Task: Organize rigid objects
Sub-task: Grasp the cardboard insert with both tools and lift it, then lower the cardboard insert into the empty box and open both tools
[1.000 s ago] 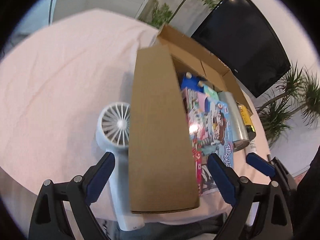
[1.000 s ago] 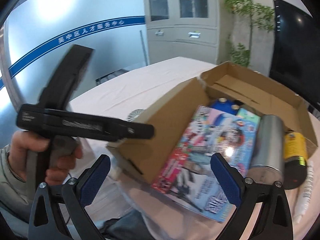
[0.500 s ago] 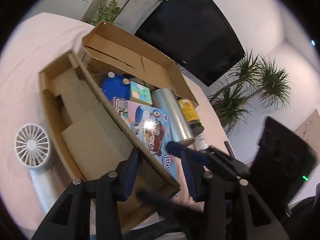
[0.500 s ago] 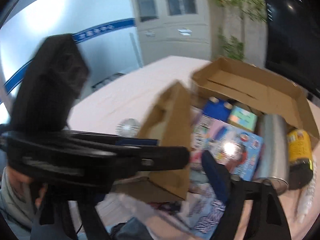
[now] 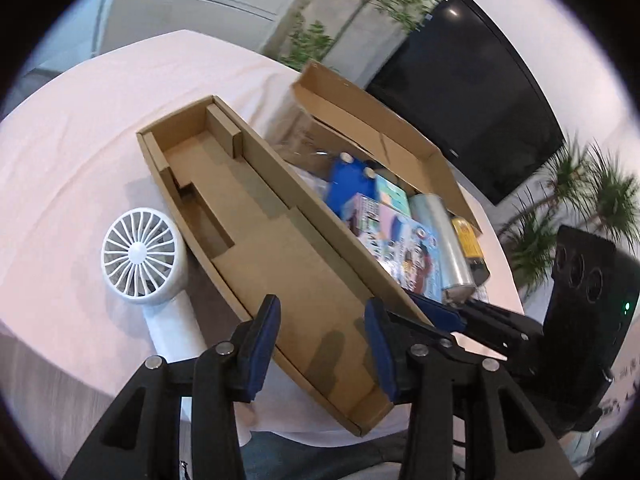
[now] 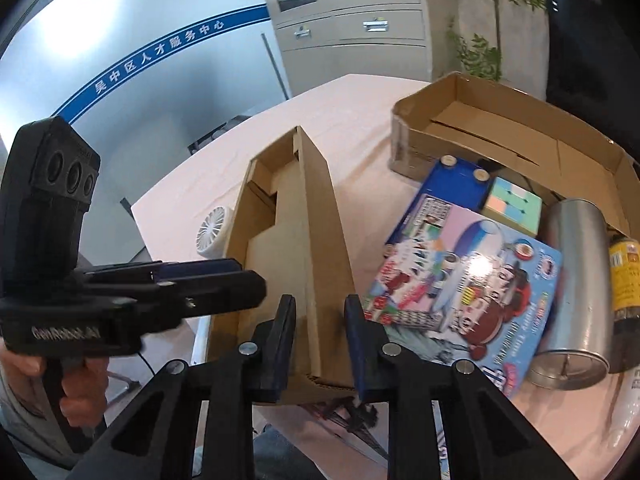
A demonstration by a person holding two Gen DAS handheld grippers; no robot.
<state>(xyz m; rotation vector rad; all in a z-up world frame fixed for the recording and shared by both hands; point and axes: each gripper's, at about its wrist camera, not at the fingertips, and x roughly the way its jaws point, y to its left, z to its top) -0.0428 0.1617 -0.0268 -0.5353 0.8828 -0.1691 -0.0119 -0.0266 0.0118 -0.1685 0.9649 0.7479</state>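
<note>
Now right gripper (image 6: 319,344) pinches the near wall of the cardboard tray (image 5: 280,248), left gripper (image 5: 322,344) half-open over its floor just ahead; next likely steady tray, load the toy box (image 6: 460,300) lying right.

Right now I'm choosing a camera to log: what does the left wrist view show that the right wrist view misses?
Only the left wrist view shows the black wall screen and the white fan's handle. Only the right wrist view shows the grey cabinet and a white tube. Both show the brown cardboard lid, the colourful toy box and the silver can.
</note>
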